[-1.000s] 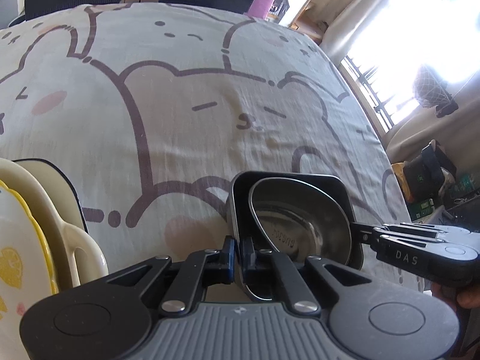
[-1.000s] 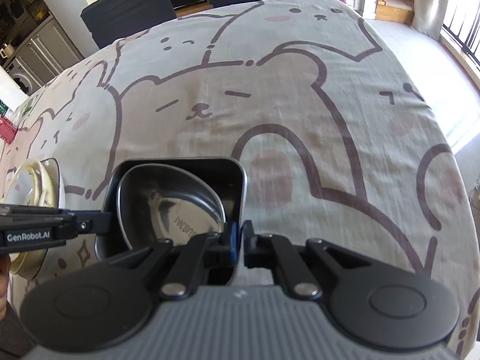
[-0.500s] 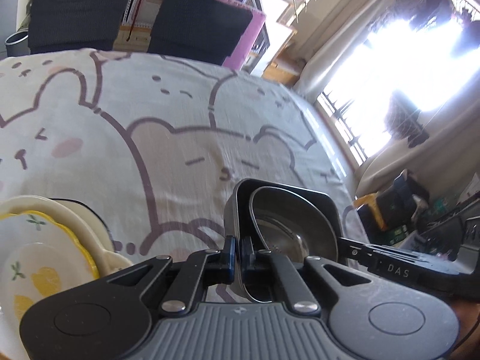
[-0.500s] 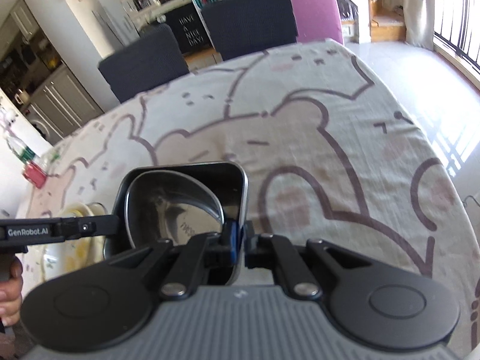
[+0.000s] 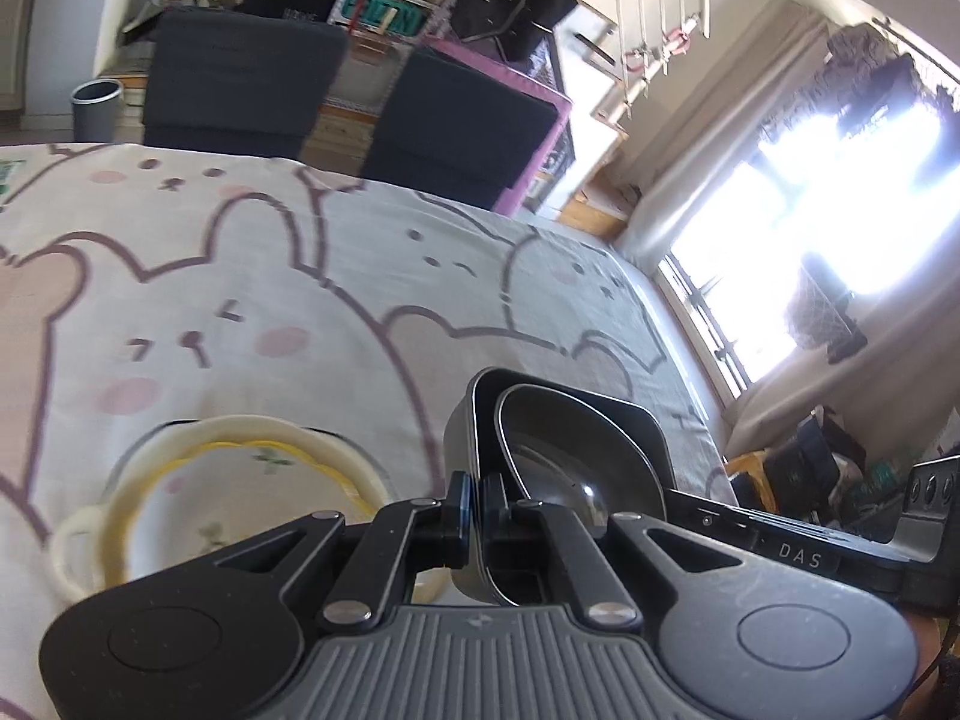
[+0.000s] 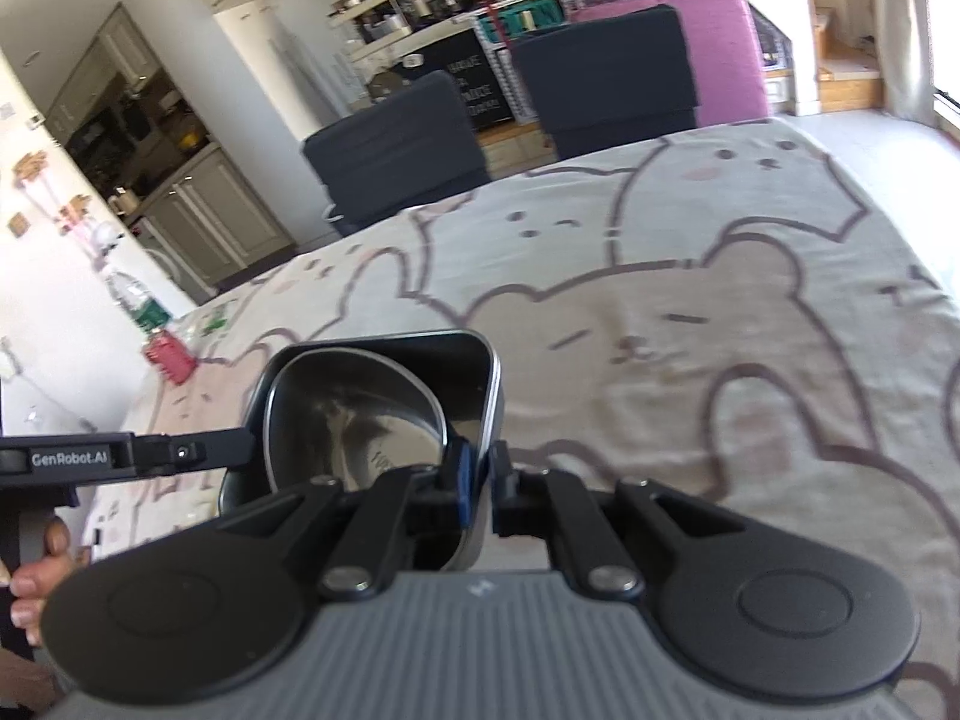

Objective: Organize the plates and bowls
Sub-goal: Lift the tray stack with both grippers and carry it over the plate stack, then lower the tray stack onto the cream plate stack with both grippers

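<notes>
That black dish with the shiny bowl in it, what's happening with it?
A person is carrying it with two hand-held grippers. The left gripper is shut on one side of the black square dish, and the right gripper is shut on the opposite side. A metal bowl sits inside the dish. The dish is lifted above the cartoon-bear tablecloth. A stack of cream and yellow plates waits on the cloth beside it.
</notes>
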### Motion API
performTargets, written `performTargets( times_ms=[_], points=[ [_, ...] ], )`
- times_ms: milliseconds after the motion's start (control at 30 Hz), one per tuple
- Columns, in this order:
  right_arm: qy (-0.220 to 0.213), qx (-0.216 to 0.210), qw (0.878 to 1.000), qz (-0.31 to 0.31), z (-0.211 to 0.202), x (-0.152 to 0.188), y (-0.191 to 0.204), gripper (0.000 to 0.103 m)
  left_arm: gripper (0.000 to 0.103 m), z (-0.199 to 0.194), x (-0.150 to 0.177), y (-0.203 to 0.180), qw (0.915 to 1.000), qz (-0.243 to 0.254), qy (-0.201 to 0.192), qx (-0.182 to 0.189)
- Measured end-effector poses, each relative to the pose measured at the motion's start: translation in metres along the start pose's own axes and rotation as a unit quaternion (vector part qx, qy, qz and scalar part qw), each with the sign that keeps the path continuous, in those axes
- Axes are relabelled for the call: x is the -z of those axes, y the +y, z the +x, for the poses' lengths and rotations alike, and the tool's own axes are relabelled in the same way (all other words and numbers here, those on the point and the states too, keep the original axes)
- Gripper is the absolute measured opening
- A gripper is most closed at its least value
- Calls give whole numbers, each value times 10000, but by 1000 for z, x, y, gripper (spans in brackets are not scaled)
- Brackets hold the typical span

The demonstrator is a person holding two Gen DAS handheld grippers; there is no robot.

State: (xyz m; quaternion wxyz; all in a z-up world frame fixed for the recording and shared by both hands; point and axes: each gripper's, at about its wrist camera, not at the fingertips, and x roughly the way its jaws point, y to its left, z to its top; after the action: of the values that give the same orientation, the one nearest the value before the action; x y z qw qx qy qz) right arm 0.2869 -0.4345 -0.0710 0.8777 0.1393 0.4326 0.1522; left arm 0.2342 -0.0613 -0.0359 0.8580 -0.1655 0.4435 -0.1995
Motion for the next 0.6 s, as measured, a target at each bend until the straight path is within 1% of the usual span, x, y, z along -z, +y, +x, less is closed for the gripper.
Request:
performTargets(
  times_ms=[167, 267, 600],
  points=[
    [99, -214, 9997, -118, 15, -1, 25, 8, 3, -20, 2, 27, 9997, -152, -87, -146],
    [214, -290, 9992, -168, 29, 0, 40, 8, 3, -26, 5, 41, 9994, -230, -75, -260],
    [632, -271, 9966, -458, 72, 6, 83, 8, 3, -37, 16, 88, 9968, -580, 86, -551]
  ],
)
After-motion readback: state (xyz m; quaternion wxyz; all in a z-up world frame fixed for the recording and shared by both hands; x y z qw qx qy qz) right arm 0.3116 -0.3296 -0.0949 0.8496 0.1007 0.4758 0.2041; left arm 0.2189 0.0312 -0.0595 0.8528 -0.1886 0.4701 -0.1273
